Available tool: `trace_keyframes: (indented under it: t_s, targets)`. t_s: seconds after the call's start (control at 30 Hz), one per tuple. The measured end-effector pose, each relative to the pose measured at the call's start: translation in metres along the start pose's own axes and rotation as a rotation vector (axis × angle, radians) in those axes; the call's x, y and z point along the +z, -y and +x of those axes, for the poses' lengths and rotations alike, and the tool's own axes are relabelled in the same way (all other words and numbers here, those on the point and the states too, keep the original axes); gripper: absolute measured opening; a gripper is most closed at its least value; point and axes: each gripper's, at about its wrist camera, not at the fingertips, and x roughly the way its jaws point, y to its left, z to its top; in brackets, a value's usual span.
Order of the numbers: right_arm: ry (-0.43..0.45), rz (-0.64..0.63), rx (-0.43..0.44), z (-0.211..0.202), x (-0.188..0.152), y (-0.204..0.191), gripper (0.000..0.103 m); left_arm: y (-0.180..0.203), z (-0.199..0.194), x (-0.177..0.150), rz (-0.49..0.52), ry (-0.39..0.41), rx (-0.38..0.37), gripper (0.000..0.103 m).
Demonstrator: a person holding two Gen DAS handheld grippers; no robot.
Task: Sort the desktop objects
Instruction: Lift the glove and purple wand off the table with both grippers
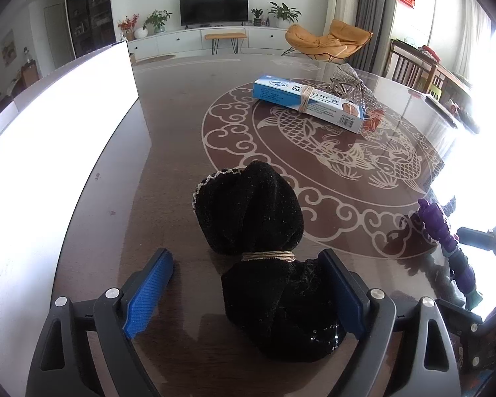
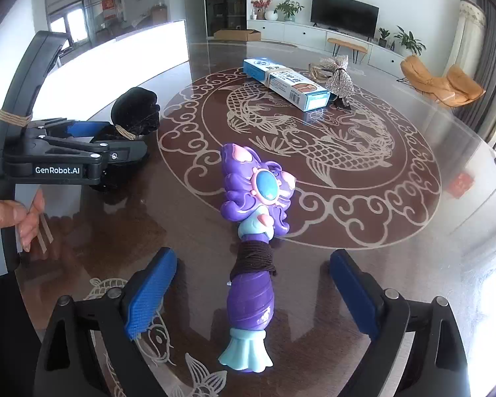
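Note:
A black velvet pouch [image 1: 264,231], tied at the middle with a gold band, lies on the dark table between the fingers of my open left gripper [image 1: 251,287]; the right pad touches it. It also shows in the right wrist view [image 2: 135,109]. A purple and teal mermaid toy [image 2: 254,238], wrapped with a dark hair tie, lies lengthwise between the fingers of my open right gripper [image 2: 254,294], touching neither pad. Its edge shows in the left wrist view [image 1: 446,235]. The left gripper body [image 2: 66,155] is at the left in the right wrist view.
A blue and white box [image 1: 307,102] bound with a band lies far across the table [image 1: 182,165], with a glittery silver bow [image 1: 353,86] behind it. A bright white board [image 1: 56,125] stands at the left. Chairs stand at the far right edge.

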Motion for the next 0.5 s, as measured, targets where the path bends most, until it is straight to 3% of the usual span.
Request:
trace_keyframes:
  t_s: [0.07, 0.13, 0.5]
  targets:
    - [-0.005, 0.009, 0.003, 0.0012, 0.0002, 0.0019, 0.100, -0.0004, -0.0001, -0.0001, 0.002, -0.002, 0.004, 0.092]
    - [-0.008, 0.011, -0.002, 0.0024, 0.0003, 0.0021, 0.101, -0.0035, 0.0015, -0.0002, -0.022, -0.012, 0.020, 0.100]
    - [-0.012, 0.010, 0.003, 0.0042, 0.0008, 0.0028, 0.103, -0.0002, 0.0030, 0.0002, -0.014, -0.019, 0.028, 0.103]
